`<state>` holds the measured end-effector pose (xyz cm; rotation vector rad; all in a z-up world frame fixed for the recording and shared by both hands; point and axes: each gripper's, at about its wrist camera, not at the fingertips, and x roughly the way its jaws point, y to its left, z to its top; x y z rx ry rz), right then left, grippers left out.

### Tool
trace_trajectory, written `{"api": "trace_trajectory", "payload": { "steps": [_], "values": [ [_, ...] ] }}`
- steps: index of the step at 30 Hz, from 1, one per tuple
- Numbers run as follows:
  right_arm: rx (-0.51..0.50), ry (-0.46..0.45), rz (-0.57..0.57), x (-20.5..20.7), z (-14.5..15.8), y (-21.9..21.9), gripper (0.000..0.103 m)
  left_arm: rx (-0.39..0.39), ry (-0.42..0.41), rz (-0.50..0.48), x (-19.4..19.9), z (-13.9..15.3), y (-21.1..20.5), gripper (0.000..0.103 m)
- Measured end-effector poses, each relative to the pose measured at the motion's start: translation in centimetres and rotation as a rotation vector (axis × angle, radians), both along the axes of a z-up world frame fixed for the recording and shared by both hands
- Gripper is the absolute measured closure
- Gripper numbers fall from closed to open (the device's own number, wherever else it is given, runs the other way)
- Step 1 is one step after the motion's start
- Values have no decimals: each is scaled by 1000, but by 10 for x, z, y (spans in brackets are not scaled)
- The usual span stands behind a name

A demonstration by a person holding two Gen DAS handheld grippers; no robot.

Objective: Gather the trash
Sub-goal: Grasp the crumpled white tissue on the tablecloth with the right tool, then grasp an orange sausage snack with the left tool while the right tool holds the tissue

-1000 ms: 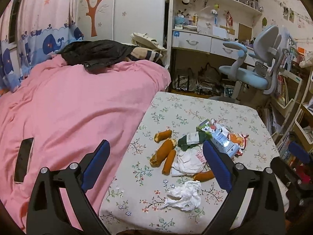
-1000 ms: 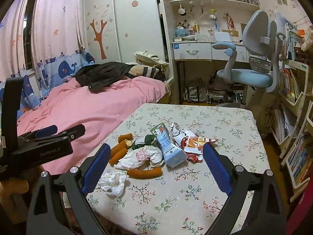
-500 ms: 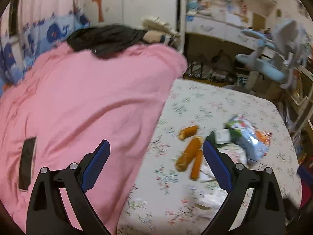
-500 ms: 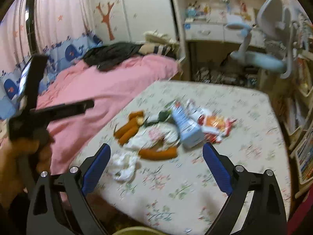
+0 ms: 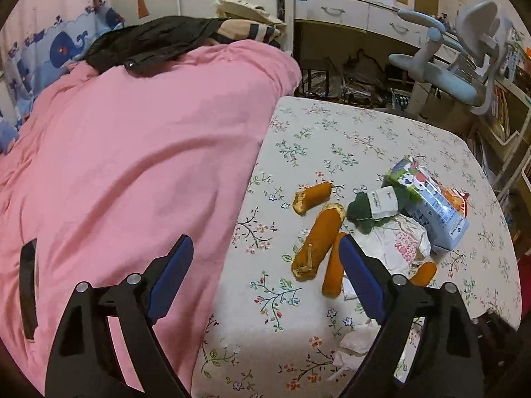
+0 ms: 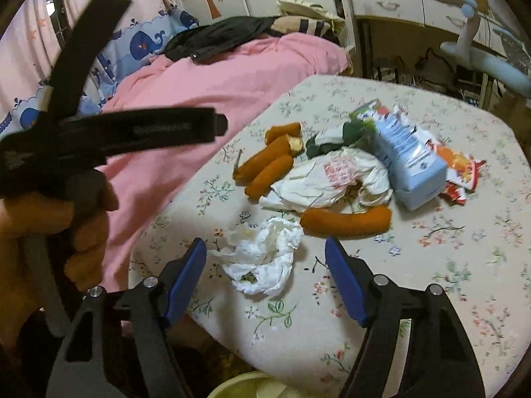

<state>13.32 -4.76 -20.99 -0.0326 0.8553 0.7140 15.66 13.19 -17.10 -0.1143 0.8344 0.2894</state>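
Observation:
A crumpled white tissue (image 6: 262,258) lies near the front edge of the floral table (image 6: 464,265). It sits between the blue fingers of my right gripper (image 6: 265,265), whose jaws are closing but do not press on it. Behind it lie orange sausage-like sticks (image 6: 265,162), a white wrapper (image 6: 332,175), a blue carton (image 6: 408,159) and a red snack wrapper (image 6: 461,172). My left gripper (image 5: 265,265) hangs over the table's left edge with nothing between its fingers; its jaws stand wide and are closing slightly. One orange stick (image 5: 318,242) lies just ahead of it.
A pink bed (image 5: 132,165) borders the table on the left, with a dark flat object (image 5: 28,285) on it. A hand (image 6: 39,232) holds the left gripper's black body. A pale bin rim (image 6: 245,384) shows below the table edge. A blue desk chair (image 5: 464,66) stands behind.
Both grippers came down and closer to the table. The right gripper's jaws narrowed around the tissue. The left view swung toward the table's left edge and the bed.

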Motion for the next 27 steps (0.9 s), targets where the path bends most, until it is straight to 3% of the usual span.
{"api": "trace_trajectory", "payload": {
  "steps": [2,5,8,11,17,21,25,26,27],
  "values": [
    [-7,23,-3,6,-7,3,44,-4,4,6,3,-2,3,17],
    [-20,63,19,11,-17,6,71,-6,22,-8,14,-9,7,24],
    [-35,49,34,4,-13,3,82,-17,45,-57,27,-19,6,33],
    [-47,22,33,1,-8,-6,82,-2,58,-116,38,-26,-2,36],
    [-15,53,-18,4,-11,-38,82,39,105,-196,54,-42,-18,40],
    [10,76,-44,9,-12,-48,82,34,124,-205,63,-50,-21,48],
    [16,76,-43,9,-11,-48,82,-78,134,-212,72,-57,-13,71],
    [17,76,-43,12,-10,-46,82,-95,134,-226,72,-57,-14,82],
    [19,74,-43,11,-9,-46,82,-76,138,-242,72,-56,-19,84]
  ]
}}
